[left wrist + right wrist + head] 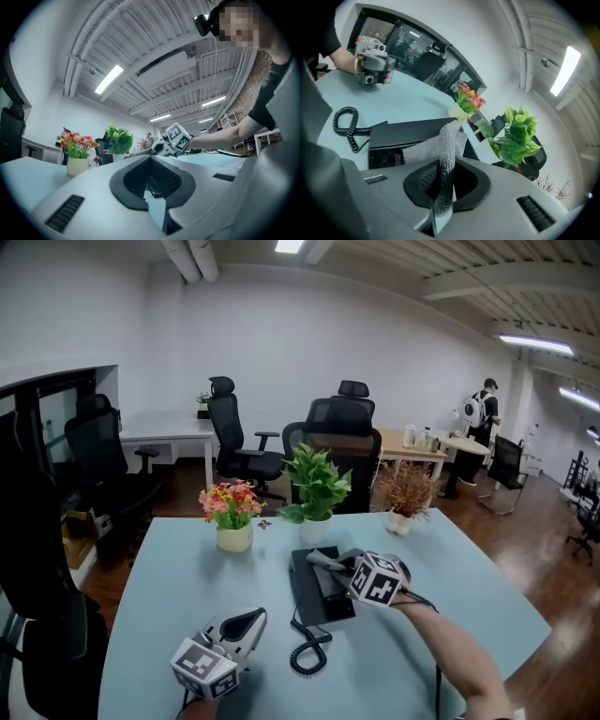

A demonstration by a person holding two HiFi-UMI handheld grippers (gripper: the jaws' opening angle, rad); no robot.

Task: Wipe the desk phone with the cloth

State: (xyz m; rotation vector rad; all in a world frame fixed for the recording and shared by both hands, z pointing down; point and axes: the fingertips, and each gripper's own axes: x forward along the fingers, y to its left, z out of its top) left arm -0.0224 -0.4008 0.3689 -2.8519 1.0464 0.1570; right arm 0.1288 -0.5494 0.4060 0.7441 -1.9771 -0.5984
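The black desk phone (317, 589) lies at the middle of the light blue desk (178, 577), its coiled cord (307, 652) trailing toward the front. My right gripper (339, 566) hovers over the phone's right side, shut on a grey textured cloth (446, 152) that drapes onto the phone (410, 133). The cloth (323, 562) shows as a grey strip across the phone's top. My left gripper (247, 621) rests low on the desk, left of the cord, shut with nothing in it. From the left gripper view, the right gripper (157, 149) is seen ahead.
A pot of red and yellow flowers (232, 512), a green plant (315, 491) and a dried brown plant (405, 498) stand along the desk's far edge. Black office chairs (339, 432) sit behind it. A person (483, 413) stands far at the back right.
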